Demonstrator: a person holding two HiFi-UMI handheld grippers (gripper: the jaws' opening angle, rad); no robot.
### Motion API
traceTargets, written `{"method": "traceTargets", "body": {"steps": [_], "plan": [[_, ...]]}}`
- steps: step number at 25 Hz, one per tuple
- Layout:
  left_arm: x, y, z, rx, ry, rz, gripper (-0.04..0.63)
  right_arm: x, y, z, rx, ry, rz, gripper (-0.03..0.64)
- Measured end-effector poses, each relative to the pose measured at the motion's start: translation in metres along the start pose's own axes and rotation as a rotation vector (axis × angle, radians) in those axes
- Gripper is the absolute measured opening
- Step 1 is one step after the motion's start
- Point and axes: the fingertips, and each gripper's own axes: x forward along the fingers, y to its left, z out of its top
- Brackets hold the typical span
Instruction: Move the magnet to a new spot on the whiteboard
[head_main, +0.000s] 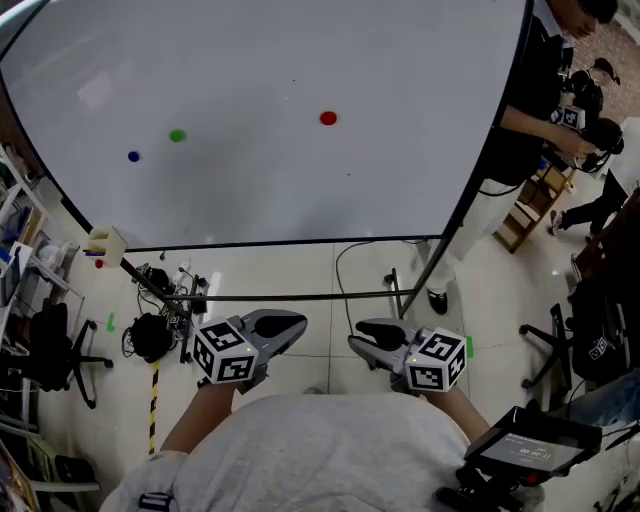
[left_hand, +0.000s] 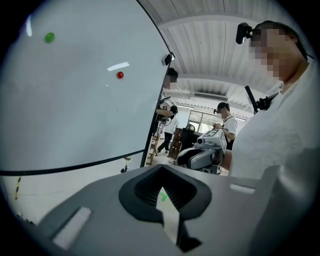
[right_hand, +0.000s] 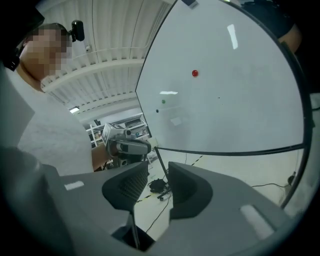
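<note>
Both claws are hanging low in front of the person's chest, well apart from the whiteboard and pointing toward each other. The left claw (head_main: 296, 322) is showing its jaws closed tip to tip, with nothing gripped between them; only a thin slit of floor is showing behind the tips. The right claw (head_main: 356, 340) is standing partly open and is holding nothing; through its gap pale floor and black cables are showing.

The whiteboard (head_main: 250, 60) is standing on a black frame and is filling most of the head view. At its right edge a second person (head_main: 525, 110) in dark clothes is standing. A black chair (head_main: 55, 350) is standing on the floor at the left.

Three magnets are sticking to the board. The red magnet (head_main: 328, 118) is sitting a little right of the middle. The green magnet (head_main: 177, 135) is sitting far to its left, and the blue magnet (head_main: 134, 156) is lying just beside the green one, lower and further left.
</note>
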Motion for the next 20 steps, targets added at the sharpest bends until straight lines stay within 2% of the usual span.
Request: {"method": "traceTargets", "body": {"steps": [2,4,8,10,12,17,20], "plan": [[-0.003,-0.018,0.002,-0.048,-0.040,-0.018,-0.018,-0.020,0.007,-0.005,0.019,-0.014,0.006,0.130],[-0.017,-0.025,0.011,-0.077,-0.082,-0.008,-0.018,-0.049,0.009,-0.002,0.021,-0.052,-0.027,0.130],[-0.068,-0.011,0.031,-0.004,-0.089,0.084,-0.018,-0.092,0.007,-0.002,-0.045,-0.102,-0.173,0.100],[-0.089,-0.006,0.029,0.022,-0.092,0.100,-0.018,-0.093,0.014,-0.007,-0.040,-0.137,-0.198,0.071],[-0.093,-0.010,0.016,0.040,-0.077,0.090,-0.018,-0.083,0.030,-0.012,-0.034,-0.174,-0.176,0.005],[-0.050,-0.045,-0.013,0.129,-0.008,-0.009,-0.018,-0.043,0.058,-0.033,-0.054,-0.110,-0.068,0.003],[-0.023,-0.066,-0.019,0.135,-0.003,-0.096,-0.018,-0.028,0.059,-0.044,-0.051,-0.051,-0.040,0.003]]}}
